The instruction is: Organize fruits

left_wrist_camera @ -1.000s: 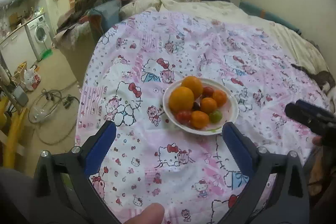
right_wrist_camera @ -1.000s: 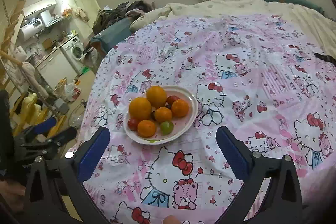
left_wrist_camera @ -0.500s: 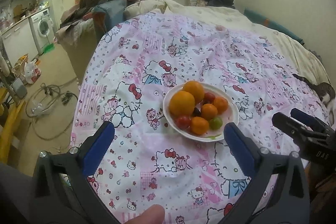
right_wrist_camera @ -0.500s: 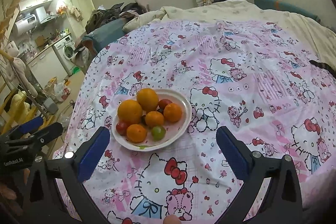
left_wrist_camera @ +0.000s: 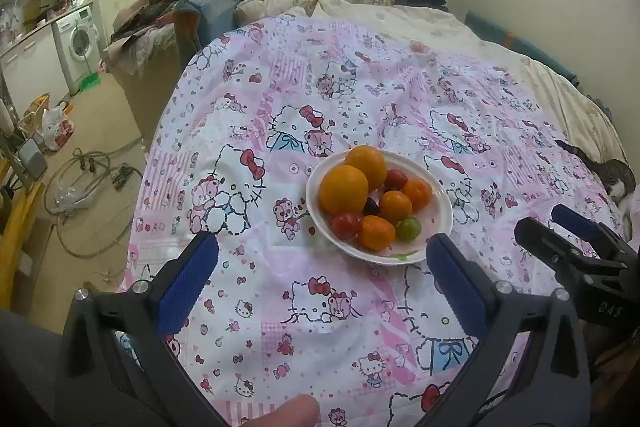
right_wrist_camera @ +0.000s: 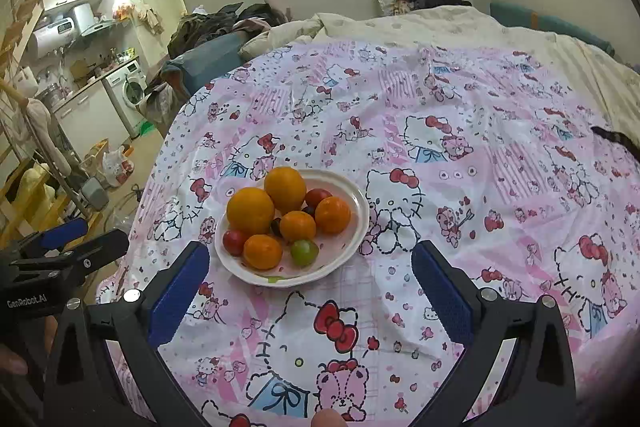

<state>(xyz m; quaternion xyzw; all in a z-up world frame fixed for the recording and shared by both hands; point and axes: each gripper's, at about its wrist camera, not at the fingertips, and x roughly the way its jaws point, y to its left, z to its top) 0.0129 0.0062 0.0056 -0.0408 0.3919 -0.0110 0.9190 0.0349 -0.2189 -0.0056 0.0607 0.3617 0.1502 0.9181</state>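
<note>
- White plate [left_wrist_camera: 436,227] sits on the pink cartoon-print bedspread [left_wrist_camera: 340,99] in the left wrist view, a little ahead of the left tongs [left_wrist_camera: 322,259], whose blue pads stand wide apart with nothing between them.
- All the fruit is heaped on that plate: two large oranges [left_wrist_camera: 344,189] at the back left, three smaller mandarins [left_wrist_camera: 395,205], red tomatoes [left_wrist_camera: 345,225], one green tomato [left_wrist_camera: 409,229] and a dark small fruit in the middle. The big ones lean together, which likely keeps the pile from rolling on the soft bed.
- Right tongs [left_wrist_camera: 560,227] show at the right edge, apart from the plate; from this side I cannot tell their opening.
- Right wrist view: the right tongs [right_wrist_camera: 310,263] gape wide and empty, with the plate [right_wrist_camera: 352,251] just beyond the left pad.
- No fruit lies loose on the bedspread [right_wrist_camera: 480,147], so the gathering may be done, or a sorting may be due; the scene fits both.
</note>
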